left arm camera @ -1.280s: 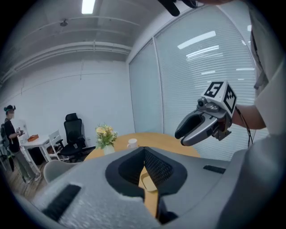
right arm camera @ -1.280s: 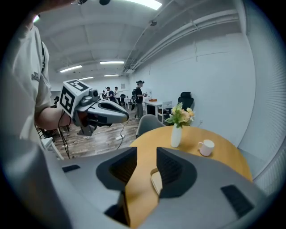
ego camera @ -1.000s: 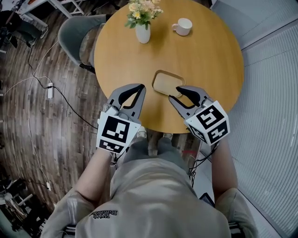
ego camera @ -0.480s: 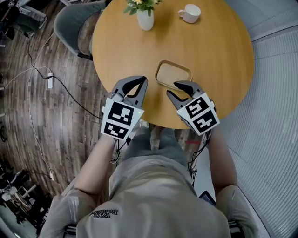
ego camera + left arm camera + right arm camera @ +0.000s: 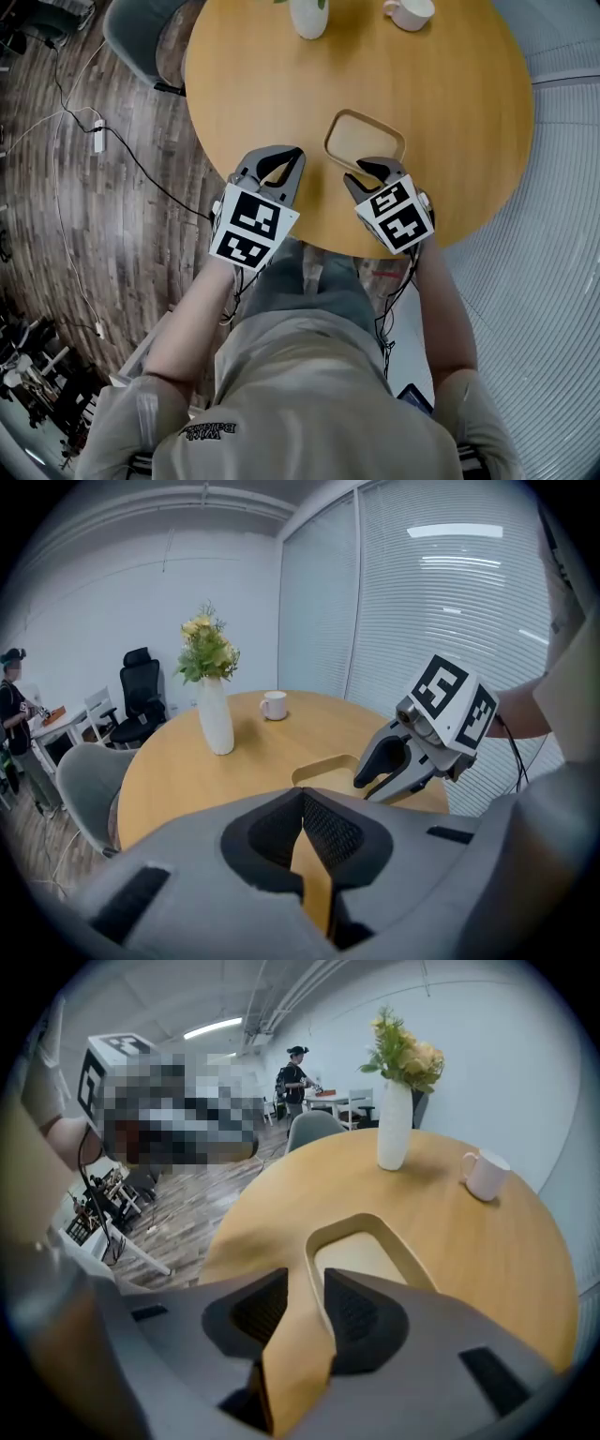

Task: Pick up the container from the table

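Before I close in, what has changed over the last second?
The right claw has swung leftward to line up at the container's near rim, open, nothing gripped. The left claw, shut, edged slightly forward beside it. Container, vase and mug stayed put on the table.

Container [image 5: 365, 142] on table [image 5: 450, 103] nr edge, R claw [image 5: 364, 169] just beside it, vase [image 5: 309, 17] & mug [image 5: 410, 12] behind
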The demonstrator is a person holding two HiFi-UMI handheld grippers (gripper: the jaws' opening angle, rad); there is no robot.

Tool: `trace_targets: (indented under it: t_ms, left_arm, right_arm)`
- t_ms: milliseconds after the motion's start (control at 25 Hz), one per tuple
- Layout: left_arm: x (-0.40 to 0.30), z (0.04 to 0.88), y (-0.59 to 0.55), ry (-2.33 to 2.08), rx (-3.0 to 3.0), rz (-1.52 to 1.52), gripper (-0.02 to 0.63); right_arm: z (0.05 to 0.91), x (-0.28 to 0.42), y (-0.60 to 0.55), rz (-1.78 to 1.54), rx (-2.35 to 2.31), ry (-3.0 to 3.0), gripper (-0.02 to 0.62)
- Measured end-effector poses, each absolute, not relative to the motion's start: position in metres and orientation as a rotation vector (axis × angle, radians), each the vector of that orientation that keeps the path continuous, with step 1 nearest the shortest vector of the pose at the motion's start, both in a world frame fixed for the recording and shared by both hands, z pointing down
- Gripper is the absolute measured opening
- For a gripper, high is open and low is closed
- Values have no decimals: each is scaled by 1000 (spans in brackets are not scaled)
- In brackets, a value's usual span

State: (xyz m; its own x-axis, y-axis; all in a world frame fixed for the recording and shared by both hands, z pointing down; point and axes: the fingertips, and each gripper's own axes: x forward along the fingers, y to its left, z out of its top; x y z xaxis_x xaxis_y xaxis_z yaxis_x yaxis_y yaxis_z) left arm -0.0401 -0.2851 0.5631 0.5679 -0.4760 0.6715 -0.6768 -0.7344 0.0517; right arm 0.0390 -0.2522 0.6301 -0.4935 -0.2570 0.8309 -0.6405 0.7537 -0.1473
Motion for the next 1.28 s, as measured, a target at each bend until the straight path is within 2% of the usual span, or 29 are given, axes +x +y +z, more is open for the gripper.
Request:
trace_targets:
  t_ms: [280,760,1280]
  left_arm:
    - [-50,594,-277,-933,2425,920,21]
    - [-52,615,-266,-909,2388,919,21]
    - [-56,588,-257,-948,2465,898,21]
  right_arm:
    - [665,42,-247,456,571,-1957,120]
    - [695,44,-247,426,555,-1885,54]
    - [636,39,-250,464,714,-2028,38]
